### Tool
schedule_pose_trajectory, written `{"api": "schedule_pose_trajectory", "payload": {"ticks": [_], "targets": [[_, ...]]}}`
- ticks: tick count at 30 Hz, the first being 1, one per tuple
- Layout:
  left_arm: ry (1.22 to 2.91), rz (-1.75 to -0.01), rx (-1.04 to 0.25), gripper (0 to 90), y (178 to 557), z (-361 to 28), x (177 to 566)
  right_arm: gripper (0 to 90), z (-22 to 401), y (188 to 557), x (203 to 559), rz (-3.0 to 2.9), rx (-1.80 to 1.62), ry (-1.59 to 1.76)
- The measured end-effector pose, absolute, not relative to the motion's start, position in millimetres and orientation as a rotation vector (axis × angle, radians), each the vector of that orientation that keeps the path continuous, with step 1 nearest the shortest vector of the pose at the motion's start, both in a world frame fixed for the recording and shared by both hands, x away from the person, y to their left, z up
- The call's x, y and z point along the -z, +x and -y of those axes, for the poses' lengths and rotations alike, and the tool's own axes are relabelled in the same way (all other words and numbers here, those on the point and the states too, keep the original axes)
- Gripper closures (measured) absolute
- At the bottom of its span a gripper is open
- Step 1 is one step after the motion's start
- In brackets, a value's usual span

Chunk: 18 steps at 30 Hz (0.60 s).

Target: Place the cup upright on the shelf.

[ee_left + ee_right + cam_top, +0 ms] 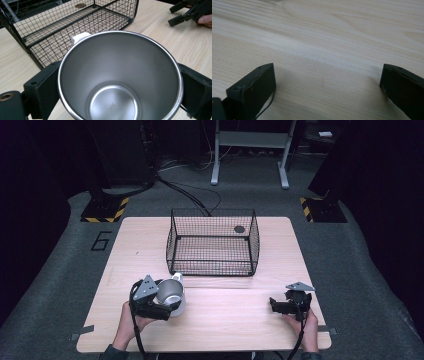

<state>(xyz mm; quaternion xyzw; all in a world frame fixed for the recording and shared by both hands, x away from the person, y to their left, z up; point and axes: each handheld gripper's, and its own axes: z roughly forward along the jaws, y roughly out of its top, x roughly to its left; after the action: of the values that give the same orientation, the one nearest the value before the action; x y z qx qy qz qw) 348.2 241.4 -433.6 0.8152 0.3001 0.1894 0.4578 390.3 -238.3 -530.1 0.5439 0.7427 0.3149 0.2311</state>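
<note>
- The left gripper [172, 307] sits at the lower left of the high view, held in the person's left hand [131, 324].
- Its two black jaws squeeze the sides of a shiny steel mug [170, 292], so the mug is clamped tight between them.
- In the left gripper view, the mug [120, 77] sits in the middle of the frame, with a jaw touching it on each side. You can look right down into it, and its white handle [79, 38] pokes out at the back.
- The mug is just in front of the black wire basket [212, 242], near its left corner, over the wooden table [240, 325].
- The basket stands in the middle of the high view, and a small dark round thing [239, 229] lies at its back right.
- The right gripper [274, 306] is at the lower right of the high view, in the person's right hand [305, 322], well apart from the mug.
- In the right gripper view, its jaws are spread wide apart with bare table [324, 50] between them.
- In the left gripper view, the right gripper [185, 15] shows at the upper right.
</note>
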Motion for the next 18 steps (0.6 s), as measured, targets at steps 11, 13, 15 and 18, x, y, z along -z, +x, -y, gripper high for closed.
{"api": "schedule_pose_trajectory", "payload": {"ticks": [11, 13, 15, 18], "targets": [[2.016, -0.696, -0.45, 6.5, 358.6, -232.4, 416.8, 0.1, 237.1, 390.7, 530.2, -2.05, -0.881, 1.488], [2.011, -0.688, -0.446, 6.5, 360.4, -230.3, 413.6, 0.1, 237.1, 390.7, 530.3, -2.048, -0.883, 1.487], [2.014, -0.676, -0.444, 6.5, 362.6, -229.1, 410.1, 0.1, 237.1, 390.7, 530.3, -2.048, -0.883, 1.487], [2.01, -0.67, -0.443, 6.5, 364.8, -226.7, 406.0, 0.1, 237.1, 390.7, 530.2, -2.048, -0.882, 1.487]]}}
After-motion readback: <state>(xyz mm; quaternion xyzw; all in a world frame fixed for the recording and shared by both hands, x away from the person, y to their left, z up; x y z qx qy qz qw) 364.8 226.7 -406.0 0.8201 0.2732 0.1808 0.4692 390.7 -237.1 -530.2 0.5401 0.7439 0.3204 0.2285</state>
